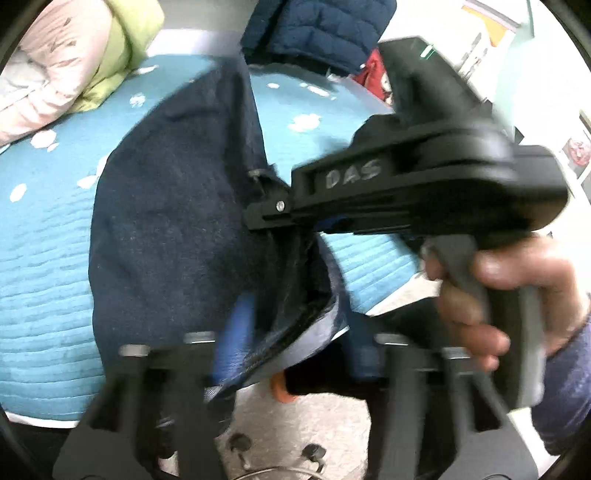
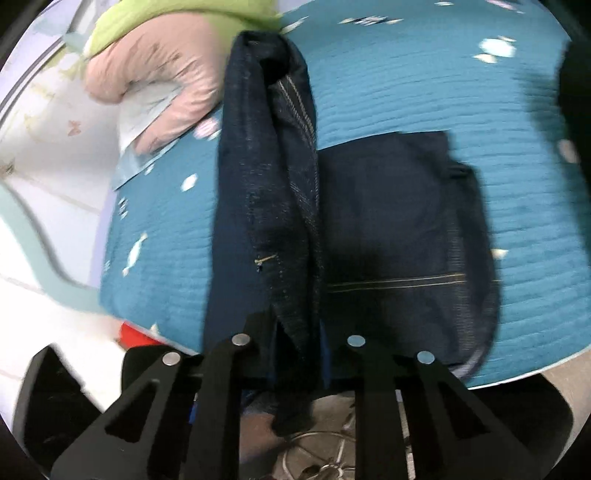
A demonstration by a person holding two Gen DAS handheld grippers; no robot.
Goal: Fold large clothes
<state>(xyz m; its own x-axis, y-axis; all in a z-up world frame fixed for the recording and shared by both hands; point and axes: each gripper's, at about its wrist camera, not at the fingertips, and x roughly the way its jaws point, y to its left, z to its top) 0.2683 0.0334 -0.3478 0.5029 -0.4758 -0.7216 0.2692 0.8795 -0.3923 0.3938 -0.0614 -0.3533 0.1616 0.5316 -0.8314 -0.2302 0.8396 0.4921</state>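
Dark blue jeans [image 1: 173, 229] lie on a teal quilted bedspread [image 1: 44, 280], partly lifted at the near edge. My left gripper [image 1: 266, 354] is shut on an edge of the jeans showing a pale inner lining. My right gripper [image 1: 258, 212], held by a hand, reaches in from the right and pinches the denim. In the right wrist view the right gripper [image 2: 295, 354] is shut on a bunched fold of the jeans [image 2: 269, 192], which rises upright over the flat part [image 2: 399, 221].
Pink [image 1: 62, 66] and green [image 1: 125, 48] puffy garments lie at the bed's far left. A navy quilted jacket [image 1: 317, 29] and something red [image 1: 373, 74] sit at the far side. The bedspread edge [image 2: 517, 373] is near, with floor and a chair base [image 2: 321, 454] below.
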